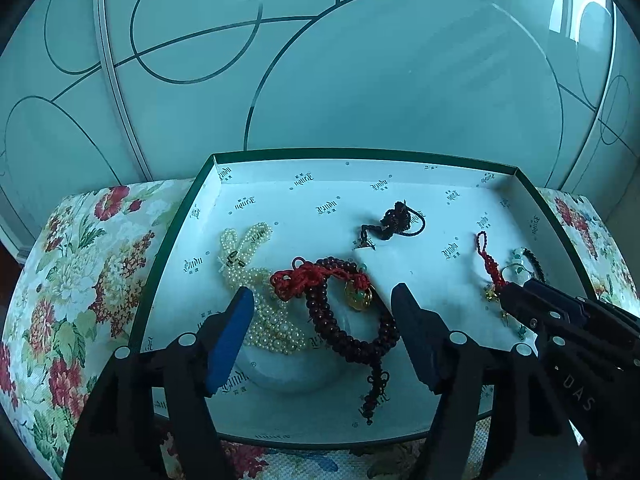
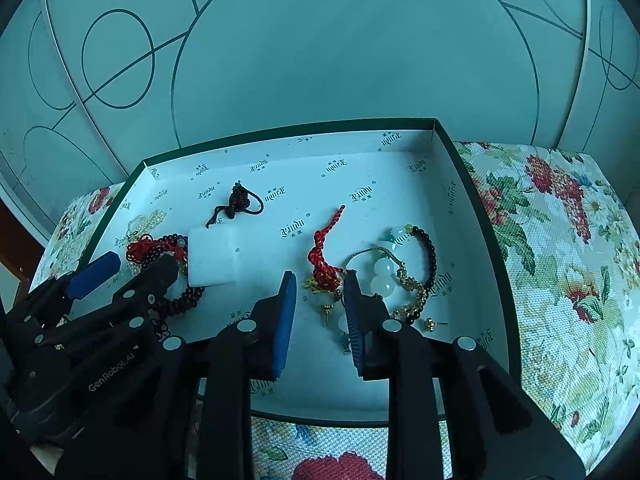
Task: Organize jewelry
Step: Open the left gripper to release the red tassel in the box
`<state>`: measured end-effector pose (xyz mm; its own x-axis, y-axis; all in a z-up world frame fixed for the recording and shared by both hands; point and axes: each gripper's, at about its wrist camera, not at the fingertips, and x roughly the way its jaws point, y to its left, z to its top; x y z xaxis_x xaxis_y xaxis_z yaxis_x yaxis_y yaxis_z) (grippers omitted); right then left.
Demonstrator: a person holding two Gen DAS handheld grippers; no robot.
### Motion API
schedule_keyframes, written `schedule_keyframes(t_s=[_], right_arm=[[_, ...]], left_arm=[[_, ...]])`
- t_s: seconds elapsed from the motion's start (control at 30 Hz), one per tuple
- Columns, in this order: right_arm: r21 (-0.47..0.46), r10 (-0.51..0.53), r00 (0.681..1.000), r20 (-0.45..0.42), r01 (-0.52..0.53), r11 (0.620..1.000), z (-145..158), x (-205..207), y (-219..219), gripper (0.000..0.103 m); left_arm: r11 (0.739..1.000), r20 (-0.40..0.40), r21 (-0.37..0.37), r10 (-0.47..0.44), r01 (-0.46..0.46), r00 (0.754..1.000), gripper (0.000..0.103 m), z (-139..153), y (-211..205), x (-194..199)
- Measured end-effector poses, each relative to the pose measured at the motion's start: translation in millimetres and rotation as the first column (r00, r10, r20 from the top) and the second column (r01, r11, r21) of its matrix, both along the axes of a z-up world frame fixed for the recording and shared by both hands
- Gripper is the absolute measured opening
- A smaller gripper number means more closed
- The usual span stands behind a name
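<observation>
A white-lined box with a green rim (image 1: 360,155) (image 2: 280,132) holds the jewelry. My left gripper (image 1: 322,298) (image 2: 132,268) stands open over a dark red bead bracelet (image 1: 320,316) that has a red knotted cord and a yellow pendant (image 1: 358,298). Its pads touch nothing. A pearl necklace (image 1: 256,280) lies under its left finger. My right gripper (image 2: 320,290) (image 1: 508,298) is open a little, its tips either side of a red cord with a gold charm (image 2: 320,268) (image 1: 488,264), with no pad pressing on it.
A dark knotted cord (image 2: 238,200) (image 1: 396,220) lies toward the box's back. A white pad (image 2: 212,256), a black bead bracelet (image 2: 428,256), pale gourd beads (image 2: 382,276) and gold stud earrings (image 2: 326,312) lie in the box. The box rests on floral cloth (image 2: 560,260) before a glass panel.
</observation>
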<state>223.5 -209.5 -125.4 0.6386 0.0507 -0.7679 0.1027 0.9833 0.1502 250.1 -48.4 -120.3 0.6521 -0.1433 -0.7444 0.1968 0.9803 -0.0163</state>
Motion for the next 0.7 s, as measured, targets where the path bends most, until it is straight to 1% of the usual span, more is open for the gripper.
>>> schedule_keyframes(t_s=[0.07, 0.1, 0.13, 0.27, 0.33, 0.4, 0.43, 0.53, 0.6, 0.7], right_arm=[[-0.001, -0.002, 1.000, 0.002, 0.002, 1.000, 1.5, -2.5, -0.5, 0.026], [0.000, -0.003, 1.000, 0.005, 0.003, 1.000, 2.4, -3.7, -1.1, 0.031], [-0.001, -0.006, 1.000, 0.009, 0.006, 1.000, 3.6, -5.0, -1.8, 0.034], [0.001, -0.018, 1.000, 0.022, 0.018, 1.000, 9.8, -10.7, -4.9, 0.038], [0.007, -0.027, 0.999, 0.032, 0.027, 1.000, 14.8, -15.9, -7.2, 0.044], [0.006, -0.031, 0.999, 0.043, 0.031, 1.000, 20.7, -22.1, -8.5, 0.045], [0.005, -0.034, 0.998, 0.047, 0.034, 0.999, 22.9, -24.3, -8.3, 0.048], [-0.003, -0.040, 0.997, 0.060, 0.041, 0.999, 30.3, -34.9, -8.0, 0.052], [-0.007, -0.045, 0.997, 0.069, 0.046, 0.999, 34.2, -44.0, -7.2, 0.055], [-0.011, -0.044, 0.997, 0.070, 0.045, 0.999, 39.2, -57.5, -4.5, 0.056]], left_arm=[[1.000, -0.004, 0.002, -0.001, 0.001, 1.000, 0.072, 0.3, -0.6, -0.9], [1.000, -0.005, 0.002, 0.000, 0.000, 1.000, 0.074, 0.5, -0.5, -1.9], [1.000, -0.005, 0.000, 0.002, -0.002, 1.000, 0.075, 1.0, -0.1, -3.1], [1.000, -0.007, -0.003, 0.010, -0.010, 1.000, 0.076, 3.5, 1.7, -9.3], [1.000, -0.008, -0.005, 0.012, -0.012, 1.000, 0.077, 5.7, 2.8, -12.5], [1.000, -0.011, 0.003, 0.015, -0.015, 1.000, 0.078, 8.8, 3.1, -17.3], [1.000, -0.010, 0.006, 0.019, -0.019, 1.000, 0.079, 10.7, 3.4, -20.1], [1.000, -0.006, 0.004, 0.027, -0.027, 1.000, 0.081, 17.2, 5.8, -30.9], [0.999, -0.003, -0.003, 0.035, -0.035, 0.999, 0.081, 22.5, 8.8, -39.8], [0.999, 0.001, -0.021, 0.049, -0.049, 0.999, 0.081, 32.0, 13.7, -53.0]])
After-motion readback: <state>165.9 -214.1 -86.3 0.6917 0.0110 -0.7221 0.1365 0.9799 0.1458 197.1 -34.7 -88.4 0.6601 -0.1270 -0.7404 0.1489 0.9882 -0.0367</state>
